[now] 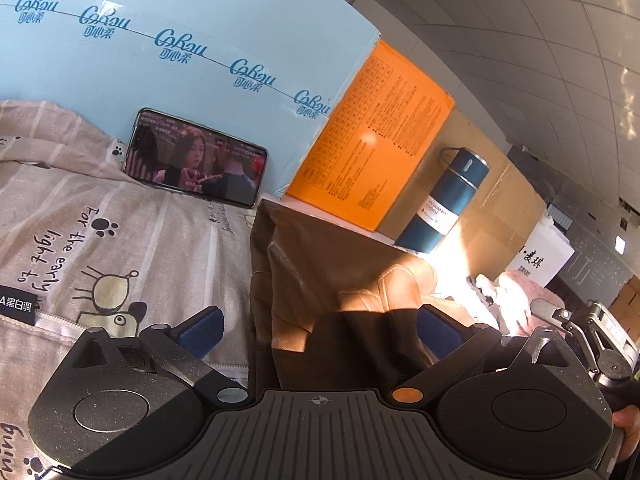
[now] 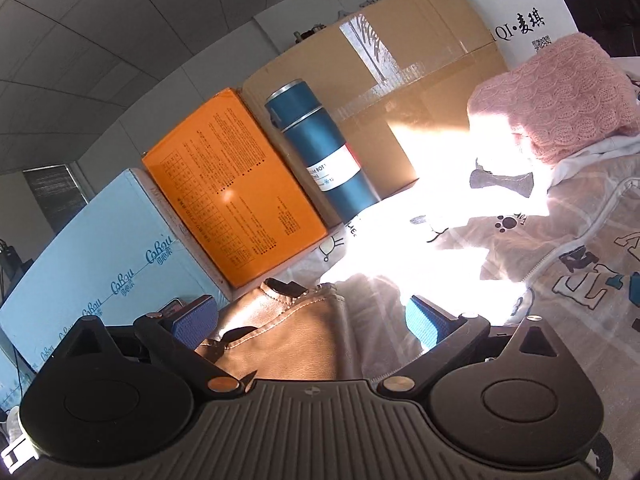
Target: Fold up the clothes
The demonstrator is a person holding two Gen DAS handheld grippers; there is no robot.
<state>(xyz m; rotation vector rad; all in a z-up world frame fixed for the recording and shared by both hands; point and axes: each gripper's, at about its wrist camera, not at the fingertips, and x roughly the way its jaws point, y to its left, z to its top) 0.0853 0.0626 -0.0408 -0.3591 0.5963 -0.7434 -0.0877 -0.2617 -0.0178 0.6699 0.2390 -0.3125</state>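
A brown leather-like garment (image 1: 320, 280) lies on a printed beige bed sheet (image 1: 120, 232). My left gripper (image 1: 320, 330) is open, its blue-padded fingers (image 1: 202, 332) spread over the garment's near part, not closed on it. In the right wrist view the same garment (image 2: 280, 332) lies between the blue pads of my open right gripper (image 2: 312, 326), its collar end (image 2: 288, 290) pointing away. A folded pink knit garment (image 2: 560, 96) lies on white clothing at the far right. The right gripper's frame (image 1: 600, 332) shows at the left view's right edge.
Along the back stand a light blue carton (image 1: 180, 40), an orange box (image 1: 372, 140), a dark blue vacuum bottle (image 1: 444, 200), a brown cardboard box (image 2: 400, 100) and a white bag (image 2: 520, 12). A phone playing video (image 1: 196, 156) leans on the blue carton. Strong sunlight washes out the sheet (image 2: 400, 240).
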